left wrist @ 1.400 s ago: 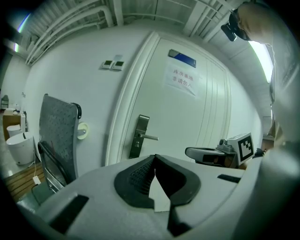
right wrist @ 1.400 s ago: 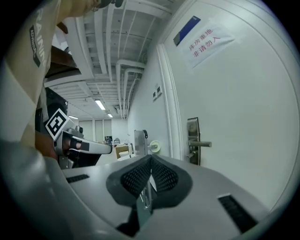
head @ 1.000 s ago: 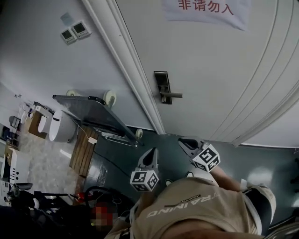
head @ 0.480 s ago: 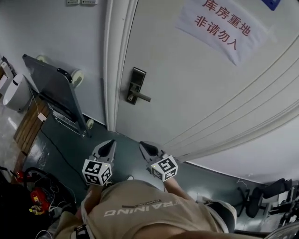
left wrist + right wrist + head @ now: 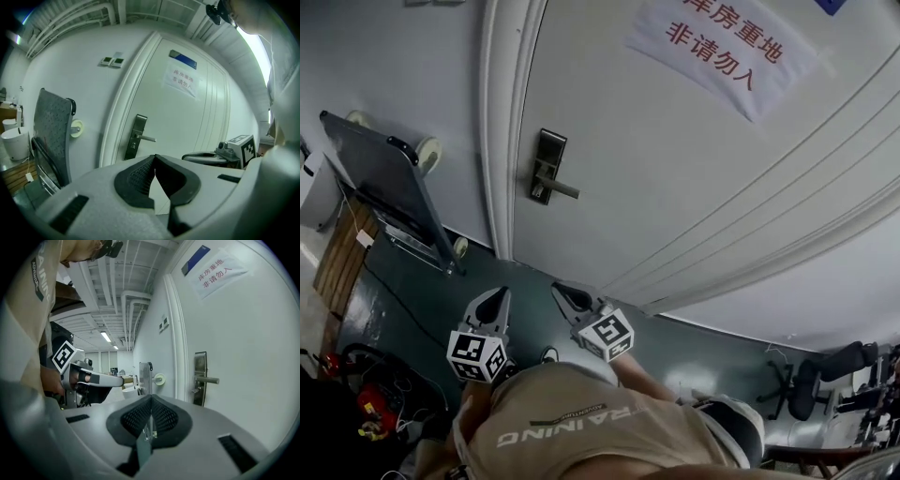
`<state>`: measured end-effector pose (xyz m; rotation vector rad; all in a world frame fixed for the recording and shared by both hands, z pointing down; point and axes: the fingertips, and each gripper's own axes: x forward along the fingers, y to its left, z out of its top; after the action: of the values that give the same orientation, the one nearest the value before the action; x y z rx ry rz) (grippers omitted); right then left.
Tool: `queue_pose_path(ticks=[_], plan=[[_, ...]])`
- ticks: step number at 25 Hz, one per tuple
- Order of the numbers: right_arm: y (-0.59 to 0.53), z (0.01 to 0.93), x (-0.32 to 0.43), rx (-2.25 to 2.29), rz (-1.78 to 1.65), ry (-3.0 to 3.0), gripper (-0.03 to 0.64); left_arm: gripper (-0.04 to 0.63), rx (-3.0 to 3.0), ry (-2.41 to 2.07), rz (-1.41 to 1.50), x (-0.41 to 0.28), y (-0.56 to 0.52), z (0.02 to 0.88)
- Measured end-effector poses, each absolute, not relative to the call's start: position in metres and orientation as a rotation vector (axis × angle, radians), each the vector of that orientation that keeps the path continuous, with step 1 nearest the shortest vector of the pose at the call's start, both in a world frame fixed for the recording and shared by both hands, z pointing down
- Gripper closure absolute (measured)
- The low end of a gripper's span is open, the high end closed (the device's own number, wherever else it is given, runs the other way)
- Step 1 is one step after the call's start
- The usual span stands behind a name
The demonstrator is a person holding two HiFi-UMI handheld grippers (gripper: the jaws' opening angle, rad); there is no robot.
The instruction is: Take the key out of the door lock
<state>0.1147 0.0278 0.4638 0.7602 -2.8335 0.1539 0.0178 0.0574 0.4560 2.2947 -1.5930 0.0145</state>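
Quick rundown: both grippers are held low in front of a white door, well apart from it, nothing touched. The left gripper is seen in its own view with the pad tips pressed together at the front and only a narrow wedge of a gap behind them, through which the door is seen, so it's closed on nothing. Same deal with the right gripper: its jaws are shut tight in the right gripper view and nothing is held between the pads. The two are kept side by side, both pointed up toward the door in the head view, marker cubes facing the camera. As for the task's thing, the dark metal lock plate is mounted on the door's left edge next to the frame, with a silver lever handle sticking out to the right. A tiny stub is seen poking out of the plate just below the lever, which looks like the key in the lock, but it's honestly too small to be called for sure. A paper notice with red characters is stuck higher up on the door. A folded platform cart is leaned on the wall left of the frame, above a dark teal floor.
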Motion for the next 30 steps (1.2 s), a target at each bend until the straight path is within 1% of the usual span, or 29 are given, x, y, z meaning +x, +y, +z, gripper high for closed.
queue_pose_path(ticks=[7, 13, 18, 22, 30], plan=[[0.027, 0.466, 0.123, 0.771, 0.159, -2.838, 0.603, 0.589, 2.292, -1.628, 0.012, 0.016, 0.061, 0.45], [0.036, 0.471, 0.112, 0.723, 0.159, -2.876, 0.603, 0.589, 2.261, -1.696, 0.067, 0.002, 0.074, 0.452], [0.049, 0.493, 0.122, 0.645, 0.196, -2.892, 0.603, 0.589, 2.191, -1.705, 0.15, 0.012, 0.084, 0.47], [0.049, 0.493, 0.128, 0.531, 0.094, -2.908, 0.603, 0.589, 2.18, -1.68, 0.12, 0.034, 0.08, 0.471], [0.043, 0.492, 0.148, 0.625, 0.068, -2.881, 0.603, 0.589, 2.282, -1.592, 0.097, 0.054, 0.06, 0.468]])
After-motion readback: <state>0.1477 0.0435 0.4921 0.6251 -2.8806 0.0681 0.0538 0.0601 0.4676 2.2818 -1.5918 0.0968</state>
